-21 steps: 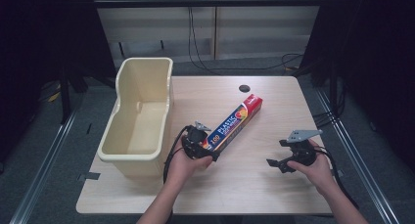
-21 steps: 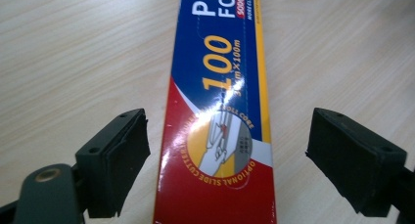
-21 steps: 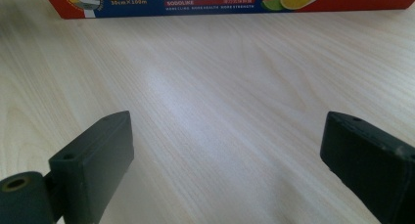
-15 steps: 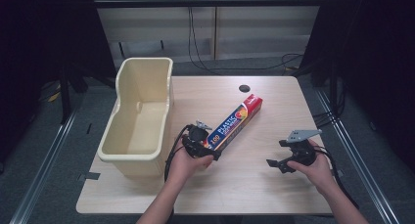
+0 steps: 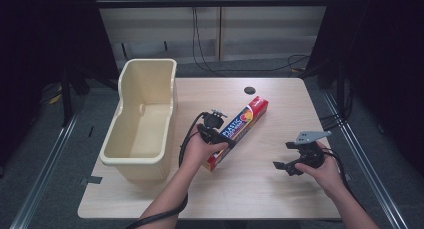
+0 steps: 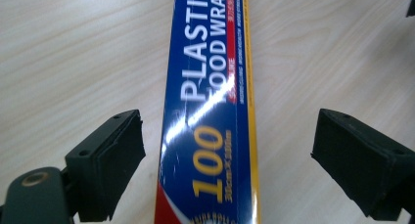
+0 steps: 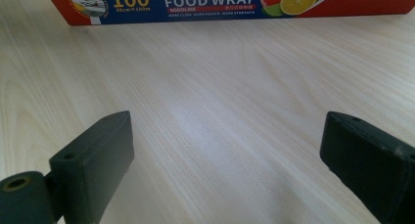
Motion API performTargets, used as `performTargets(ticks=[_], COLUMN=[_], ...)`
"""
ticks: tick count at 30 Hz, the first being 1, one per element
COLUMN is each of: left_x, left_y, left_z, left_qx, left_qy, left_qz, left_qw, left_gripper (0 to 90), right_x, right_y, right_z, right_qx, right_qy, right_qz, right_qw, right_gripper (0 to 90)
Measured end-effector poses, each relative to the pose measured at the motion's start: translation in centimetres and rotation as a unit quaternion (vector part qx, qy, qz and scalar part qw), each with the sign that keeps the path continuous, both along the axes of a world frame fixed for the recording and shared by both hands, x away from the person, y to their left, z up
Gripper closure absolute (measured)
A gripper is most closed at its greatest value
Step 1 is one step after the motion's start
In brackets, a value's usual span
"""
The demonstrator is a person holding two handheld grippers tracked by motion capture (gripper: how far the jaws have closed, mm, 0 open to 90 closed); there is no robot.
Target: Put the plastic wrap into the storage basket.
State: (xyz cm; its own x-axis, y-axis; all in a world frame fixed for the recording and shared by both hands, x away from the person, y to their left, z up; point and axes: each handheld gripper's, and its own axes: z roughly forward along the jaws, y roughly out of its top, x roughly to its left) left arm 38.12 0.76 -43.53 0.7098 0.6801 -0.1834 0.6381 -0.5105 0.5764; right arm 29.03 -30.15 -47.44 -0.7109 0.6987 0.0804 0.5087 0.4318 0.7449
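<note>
Food wrap box (image 5: 237,131): lay flat, slanted across the middle of the table (image 5: 280,199), well clear of every edge.
Left hand-held gripper (image 6: 222,150): jaws wide, straddling the box's near end, not touching.
Right hand-held gripper (image 7: 225,160): wide, holding nothing, near the right edge.
Risk: an end grip could let the long box droop or twist.
Bin (image 5: 150,79): at the left edge; its wall could catch a swinging box.
Open room: bare wood near the front edge.

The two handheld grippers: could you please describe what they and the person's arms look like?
Both are black with two blocky, flat-faced jaws. The left gripper trails a thick black cable looping back along the forearm. The right gripper carries a grey three-cornered plate on top and a thinner black cable. Both forearms are bare, with no sleeves or gloves visible.
</note>
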Motion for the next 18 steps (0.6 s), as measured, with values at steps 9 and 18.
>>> performTargets(ticks=[9,18], left_x=[2.9,4.7], left_y=[-2.4,-3.9], left_z=[-0.2,-1.0], left_qx=[0.004,0.018], left_qy=[0.014,0.027], left_qz=[0.004,-0.001], left_qw=[0.9999,0.9995], left_gripper=[11.4,11.8], right_x=[0.1,0.1], right_y=[-0.3,-0.4], right_z=[0.1,0.2], right_qx=[0.006,0.006], right_qy=[-0.007,-0.007], right_qz=[-0.007,-0.002], right_qw=[0.9999,1.0000], right_gripper=[6.1,6.2])
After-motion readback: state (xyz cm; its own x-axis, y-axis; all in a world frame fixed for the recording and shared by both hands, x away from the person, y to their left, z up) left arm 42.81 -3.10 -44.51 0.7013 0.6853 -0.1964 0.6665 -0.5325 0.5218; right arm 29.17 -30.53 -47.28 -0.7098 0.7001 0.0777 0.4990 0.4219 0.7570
